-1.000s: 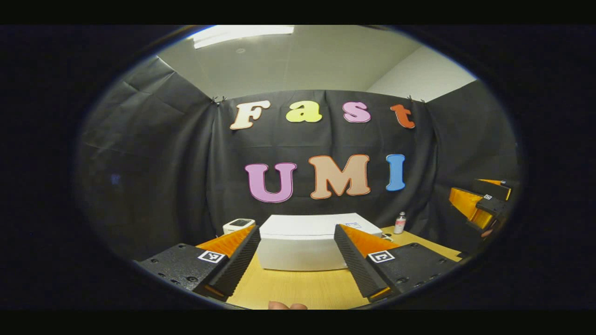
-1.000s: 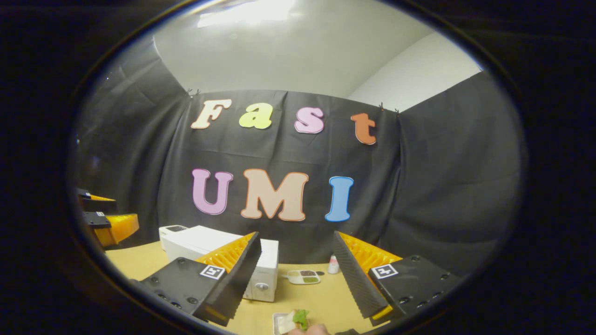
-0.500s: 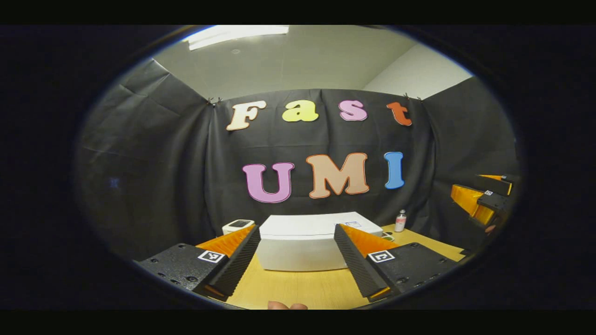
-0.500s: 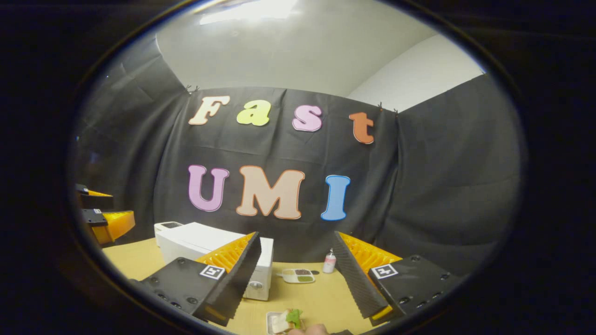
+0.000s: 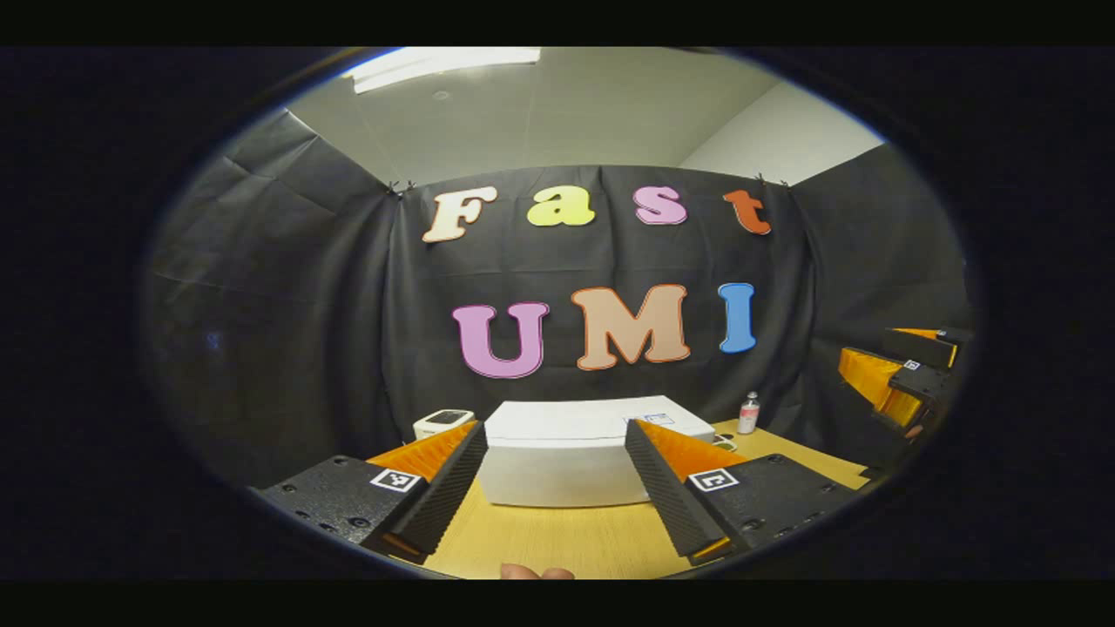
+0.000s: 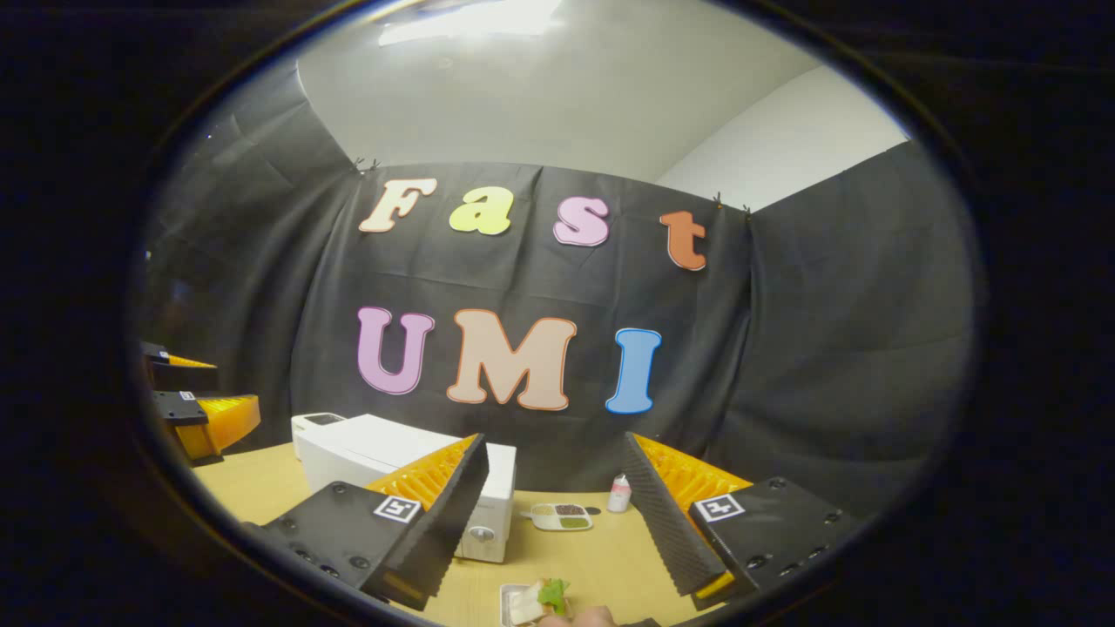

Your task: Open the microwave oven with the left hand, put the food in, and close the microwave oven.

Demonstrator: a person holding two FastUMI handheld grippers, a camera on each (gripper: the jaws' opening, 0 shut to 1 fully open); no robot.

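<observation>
microwave oven (image 5: 566,453) sits shut on the wooden table (image 5: 566,540), white, its side wall facing us in the left gripper view. we see it framed between the fingers of the left gripper (image 5: 553,488), which are spread wide with nothing between them; the gripper hangs above the table, apart from the oven. a fingertip of the holding hand (image 5: 536,572) peeks in at the bottom edge. behind the oven's left corner we note a small white device (image 5: 444,421), and to its right, near the cloth wall, a small bottle (image 5: 748,414).

the right gripper (image 5: 897,379) shows at the far right of that view, raised above the table; we cannot tell its opening from there. in the right gripper view its fingers are spread wide and empty, above the table. below them, at the bottom edge, we see the food (image 6: 536,601): a small tray with something white and a green leaf, lying on the table near the oven's front, well outside it. the oven's door and a round knob (image 6: 481,535) face this way. farther back lies a small divided dish (image 6: 563,516) beside the bottle. the left gripper shows at the left edge.
</observation>
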